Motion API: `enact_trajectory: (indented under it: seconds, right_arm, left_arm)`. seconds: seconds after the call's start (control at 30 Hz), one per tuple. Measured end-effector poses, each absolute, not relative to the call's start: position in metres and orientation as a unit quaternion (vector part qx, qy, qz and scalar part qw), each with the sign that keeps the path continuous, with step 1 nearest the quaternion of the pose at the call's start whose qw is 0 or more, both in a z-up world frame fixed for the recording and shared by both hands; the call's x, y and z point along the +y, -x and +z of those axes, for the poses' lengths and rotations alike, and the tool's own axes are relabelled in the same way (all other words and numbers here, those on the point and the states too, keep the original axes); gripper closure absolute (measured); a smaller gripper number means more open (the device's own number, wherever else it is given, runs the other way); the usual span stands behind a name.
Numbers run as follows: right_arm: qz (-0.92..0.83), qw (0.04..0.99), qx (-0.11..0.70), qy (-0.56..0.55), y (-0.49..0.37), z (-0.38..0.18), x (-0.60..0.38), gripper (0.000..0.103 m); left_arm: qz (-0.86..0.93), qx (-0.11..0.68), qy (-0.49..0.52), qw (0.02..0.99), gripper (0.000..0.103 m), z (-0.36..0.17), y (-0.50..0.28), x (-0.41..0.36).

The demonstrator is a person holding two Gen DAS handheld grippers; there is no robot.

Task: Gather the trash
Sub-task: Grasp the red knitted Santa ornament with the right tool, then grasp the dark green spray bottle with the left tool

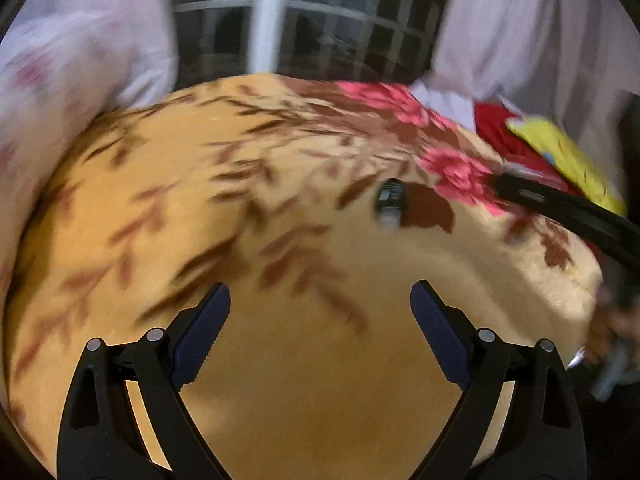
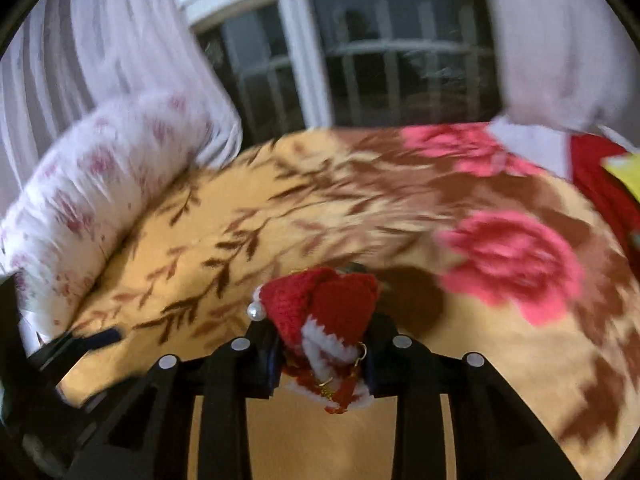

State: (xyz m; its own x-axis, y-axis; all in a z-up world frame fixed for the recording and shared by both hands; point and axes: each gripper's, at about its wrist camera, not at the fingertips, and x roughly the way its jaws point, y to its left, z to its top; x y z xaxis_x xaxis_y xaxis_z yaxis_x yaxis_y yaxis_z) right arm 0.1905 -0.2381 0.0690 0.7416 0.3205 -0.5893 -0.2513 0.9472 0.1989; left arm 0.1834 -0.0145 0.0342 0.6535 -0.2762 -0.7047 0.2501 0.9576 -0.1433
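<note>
In the right wrist view my right gripper point(image 2: 322, 364) is shut on a small red and white knitted item point(image 2: 332, 316) that has a pearl bead and a gold chain. It is held just above a yellow floral blanket point(image 2: 500, 360). In the left wrist view my left gripper point(image 1: 320, 320) hangs open over the same blanket point(image 1: 168, 184) with nothing between its blue pads point(image 1: 204, 332). A small dark object point(image 1: 389, 198) lies on the blanket ahead of it, too blurred to name. A black finger of the right gripper point(image 1: 532, 196) shows at the right edge.
A white pillow with pink flowers point(image 2: 92, 184) lies at the blanket's left side. Behind the bed are a dark barred window point(image 2: 400, 60) and pale curtains point(image 2: 560, 40). A red cloth point(image 1: 496, 128) and a yellow item point(image 1: 568, 156) lie at the far right.
</note>
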Motion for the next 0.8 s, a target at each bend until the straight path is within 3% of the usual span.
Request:
enact_trajectory:
  seconds: [0.27, 0.5, 0.6, 0.63, 0.67, 0.8]
  right_arm:
    - [0.101, 0.938, 0.306, -0.128, -0.118, 0.061, -0.326, 0.07]
    - [0.098, 0.932, 0.31, -0.16, -0.103, 0.04, -0.344, 0.069]
    - [0.102, 0.932, 0.306, -0.163, -0.102, 0.038, -0.342, 0.069]
    - [0.101, 0.934, 0.304, -0.161, -0.101, 0.038, -0.34, 0.069]
    - [0.103, 0.934, 0.302, -0.16, -0.1, 0.039, -0.338, 0.069]
    - [0.114, 0.93, 0.308, -0.162, -0.098, 0.039, -0.331, 0.069]
  left_arm:
    - [-0.138, 0.433, -0.092, 0.886, 0.014, 0.001, -0.282, -0.114]
    - [-0.115, 0.472, -0.115, 0.866, 0.018, -0.031, -0.34, -0.139]
    - [-0.118, 0.453, -0.133, 0.874, 0.045, -0.028, -0.335, -0.146]
    - [-0.129, 0.448, -0.135, 0.874, 0.062, -0.026, -0.33, -0.148]
    - [-0.126, 0.442, -0.142, 0.877, 0.066, -0.024, -0.327, -0.149]
    - [-0.111, 0.433, -0.125, 0.886, 0.067, -0.01, -0.312, -0.141]
